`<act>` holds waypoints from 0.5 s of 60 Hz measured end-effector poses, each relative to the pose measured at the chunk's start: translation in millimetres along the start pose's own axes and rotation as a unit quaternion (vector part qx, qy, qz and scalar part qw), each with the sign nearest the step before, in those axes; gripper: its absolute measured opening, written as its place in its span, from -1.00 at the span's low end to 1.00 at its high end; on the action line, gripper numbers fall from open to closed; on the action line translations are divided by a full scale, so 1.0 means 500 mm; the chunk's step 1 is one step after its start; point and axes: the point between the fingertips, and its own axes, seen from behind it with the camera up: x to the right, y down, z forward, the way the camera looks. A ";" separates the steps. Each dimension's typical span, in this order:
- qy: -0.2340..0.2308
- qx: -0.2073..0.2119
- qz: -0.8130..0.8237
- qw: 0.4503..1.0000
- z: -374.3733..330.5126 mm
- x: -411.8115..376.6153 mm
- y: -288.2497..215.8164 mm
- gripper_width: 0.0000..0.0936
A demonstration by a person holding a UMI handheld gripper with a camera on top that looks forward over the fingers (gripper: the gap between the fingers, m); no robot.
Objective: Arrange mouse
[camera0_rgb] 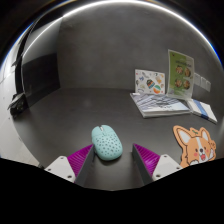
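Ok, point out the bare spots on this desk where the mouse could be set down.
Bare dark desk spreads beside and beyond the mint-green dotted mouse, which sits just ahead of the open gripper. The other side is crowded: a stack of printed papers, an upright green leaflet and a corgi-shaped mat.

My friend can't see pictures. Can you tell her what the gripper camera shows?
A pale teal computer mouse with tiny dots sits on a dark grey table, just ahead of the open gripper with its purple fingers. Off to the right are a corgi-dog mat and some papers and cards.
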 end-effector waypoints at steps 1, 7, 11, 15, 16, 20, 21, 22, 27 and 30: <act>0.000 -0.002 0.001 1.000 0.006 0.001 -0.003 0.75; -0.002 -0.011 0.002 1.000 0.035 0.004 -0.021 0.63; -0.003 -0.018 -0.002 1.000 0.047 -0.004 -0.028 0.58; -0.006 -0.024 -0.004 1.000 0.053 -0.012 -0.028 0.35; -0.006 -0.024 -0.002 1.000 0.054 -0.014 -0.029 0.16; 0.006 -0.018 0.007 1.000 0.057 -0.012 -0.031 0.09; 0.010 -0.016 0.006 1.000 0.057 -0.011 -0.030 0.06; 0.014 -0.014 0.006 1.000 0.058 -0.011 -0.030 0.03; 0.029 -0.013 0.014 0.999 0.055 -0.012 -0.029 -0.10; 0.033 -0.018 0.023 0.999 0.051 -0.019 -0.030 -0.16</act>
